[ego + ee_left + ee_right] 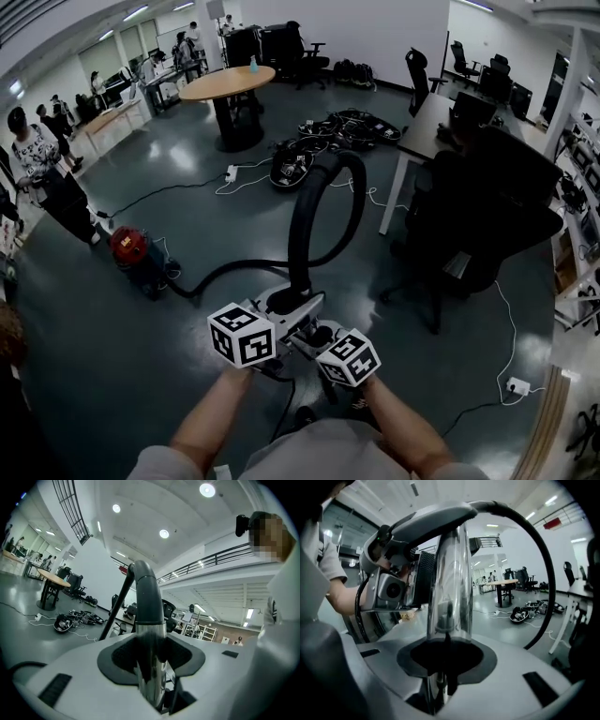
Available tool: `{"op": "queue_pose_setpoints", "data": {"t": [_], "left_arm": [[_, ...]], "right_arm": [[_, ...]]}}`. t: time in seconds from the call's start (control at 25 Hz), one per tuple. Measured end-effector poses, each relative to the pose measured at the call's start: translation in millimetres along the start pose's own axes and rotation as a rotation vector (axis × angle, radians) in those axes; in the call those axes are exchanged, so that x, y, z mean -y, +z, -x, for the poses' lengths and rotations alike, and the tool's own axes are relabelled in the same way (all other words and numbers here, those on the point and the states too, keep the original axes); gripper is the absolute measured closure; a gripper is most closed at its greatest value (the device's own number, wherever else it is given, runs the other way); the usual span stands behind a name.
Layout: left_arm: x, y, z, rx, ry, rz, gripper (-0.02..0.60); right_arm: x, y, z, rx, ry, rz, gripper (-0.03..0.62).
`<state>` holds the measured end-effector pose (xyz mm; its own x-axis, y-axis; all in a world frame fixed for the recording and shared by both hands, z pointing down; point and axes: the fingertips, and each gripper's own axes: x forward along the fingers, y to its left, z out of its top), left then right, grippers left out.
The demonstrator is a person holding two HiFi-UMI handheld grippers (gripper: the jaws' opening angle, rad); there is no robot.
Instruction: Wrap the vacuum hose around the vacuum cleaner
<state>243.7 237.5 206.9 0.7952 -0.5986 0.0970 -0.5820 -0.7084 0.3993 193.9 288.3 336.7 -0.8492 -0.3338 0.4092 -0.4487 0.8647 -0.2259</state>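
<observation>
Progress: wrapping not begun, by my reading. No turn of the vacuum hose (302,234) lies around the vacuum cleaner (128,247).
Done: the wand end is off the floor (94,375) and taken up in both grippers, lower centre of the head view.
Left to do: bring the hose over to the canister and coil it round the body; the whole length remains.
Left gripper (151,667): closed onto the chrome wand tube (150,634), below the grey handle bend (145,592).
Right gripper (446,660): clamped on that tube too; the tube fills the gap between the jaws.
Hose location: rises from the grippers, arches high at frame centre, drops, then trails along the floor toward mid left.
Vacuum cleaner location: red canister on the floor, mid left, well apart from the grippers.
Hose look: black, thick, a smooth arc; no kinks visible; the floor run is slack.
</observation>
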Motion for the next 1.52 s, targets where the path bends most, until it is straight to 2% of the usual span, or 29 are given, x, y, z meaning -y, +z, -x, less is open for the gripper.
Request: {"op": "queue_pose_setpoints", "data": {"t": [0.16,0.4,0.52,0.76,0.92,1.12,1.2,1.32,1.52], "left_arm": [[-6,4,-7,0.022,0.053,0.010,0.410],[-12,5,-20,0.058,0.138,0.021,0.397],[-14,6,-24,0.071,0.207,-0.006,0.383],[-25,10,-30,0.043,0.416,-0.153,0.308],[-26,2,-18,0.003,0.512,-0.146,0.301],[-29,-16,2,-0.079,0.634,-0.165,0.301],[-26,-16,7,-0.126,0.659,-0.219,0.302],[-21,-5,5,-0.205,0.661,-0.371,0.304],[-24,30,-22,-0.265,0.533,-0.585,0.304]], "right_arm": [[28,-4,20,-0.117,-0.016,0.169,0.485],[56,-3,44,-0.181,0.049,0.315,0.487],[64,-2,49,-0.192,0.094,0.353,0.487],[83,2,53,-0.191,0.175,0.381,0.487],[90,2,54,-0.208,0.227,0.411,0.487],[106,0,47,-0.235,0.248,0.462,0.487],[113,-1,44,-0.261,0.258,0.480,0.487],[122,-4,38,-0.319,0.271,0.507,0.487],[136,-4,19,-0.423,0.272,0.572,0.487]]}}
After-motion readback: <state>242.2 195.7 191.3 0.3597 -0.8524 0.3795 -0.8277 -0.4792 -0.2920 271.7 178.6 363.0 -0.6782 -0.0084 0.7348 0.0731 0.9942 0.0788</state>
